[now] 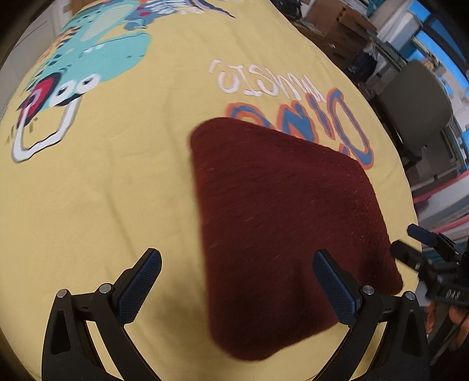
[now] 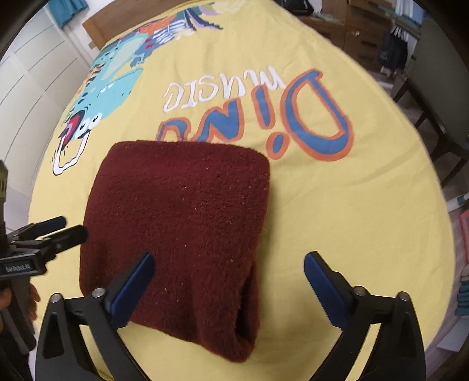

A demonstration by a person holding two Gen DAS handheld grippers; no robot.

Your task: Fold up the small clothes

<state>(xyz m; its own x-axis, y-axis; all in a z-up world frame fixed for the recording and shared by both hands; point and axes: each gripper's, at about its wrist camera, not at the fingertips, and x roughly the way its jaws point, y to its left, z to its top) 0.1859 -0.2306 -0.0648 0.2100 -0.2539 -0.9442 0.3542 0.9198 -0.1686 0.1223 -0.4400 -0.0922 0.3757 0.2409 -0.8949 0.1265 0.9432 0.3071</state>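
A dark red fleecy garment (image 1: 281, 222) lies folded in a thick rectangle on the yellow printed cloth (image 1: 102, 190); it also shows in the right wrist view (image 2: 181, 222). My left gripper (image 1: 237, 278) is open and empty, hovering over the garment's near left edge. My right gripper (image 2: 228, 278) is open and empty above the garment's near right corner. The right gripper shows at the right edge of the left wrist view (image 1: 422, 252). The left gripper shows at the left edge of the right wrist view (image 2: 58, 231).
The yellow cloth (image 2: 351, 205) carries a dinosaur print (image 2: 111, 85) and "Dino music" lettering (image 2: 263, 117). A dark green chair (image 1: 416, 105) and cardboard boxes (image 1: 337, 20) stand beyond the table on the right. White cupboard doors (image 2: 29, 88) are at the left.
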